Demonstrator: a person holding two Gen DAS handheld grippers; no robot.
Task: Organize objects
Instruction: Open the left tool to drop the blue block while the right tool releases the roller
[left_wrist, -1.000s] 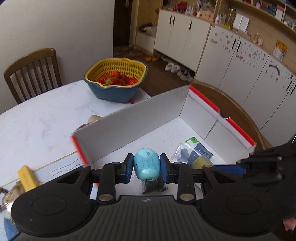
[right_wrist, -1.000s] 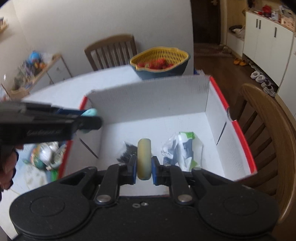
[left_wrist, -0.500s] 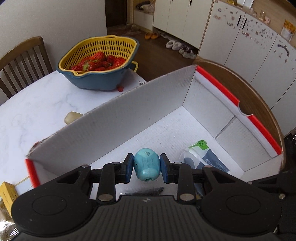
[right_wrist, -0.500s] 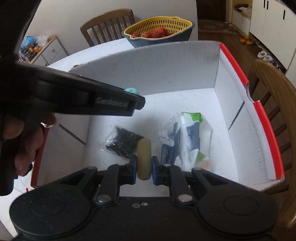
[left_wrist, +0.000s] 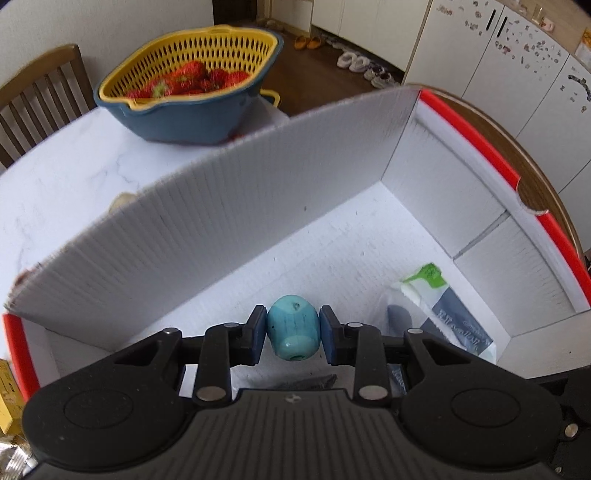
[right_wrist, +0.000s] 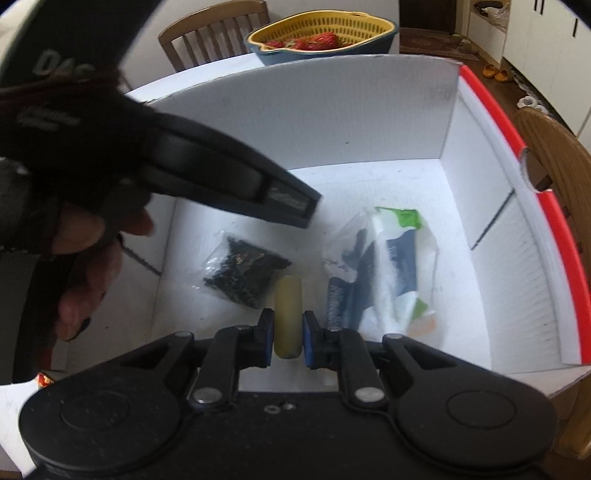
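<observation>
My left gripper (left_wrist: 293, 335) is shut on a teal egg-shaped object (left_wrist: 293, 328) and holds it over the floor of a white box with red rims (left_wrist: 221, 221). My right gripper (right_wrist: 288, 334) is shut on a pale yellow disc (right_wrist: 287, 317), also above the white box (right_wrist: 332, 122). The left gripper's body crosses the right wrist view (right_wrist: 207, 173) over the box's left side. In the box lie a clear bag of black pieces (right_wrist: 245, 271) and a white, blue and green packet in a clear bag (right_wrist: 384, 269), also in the left wrist view (left_wrist: 439, 310).
A blue and yellow basket of strawberries (left_wrist: 188, 85) stands on the white marble table (left_wrist: 62, 184) behind the box. Wooden chairs stand at the back (right_wrist: 214, 33) and to the right (right_wrist: 565, 184). A yellow packet (left_wrist: 7, 391) lies left of the box.
Both grippers have moved forward and down over the box, still holding their objects. The left gripper now reaches further across the right wrist view.
</observation>
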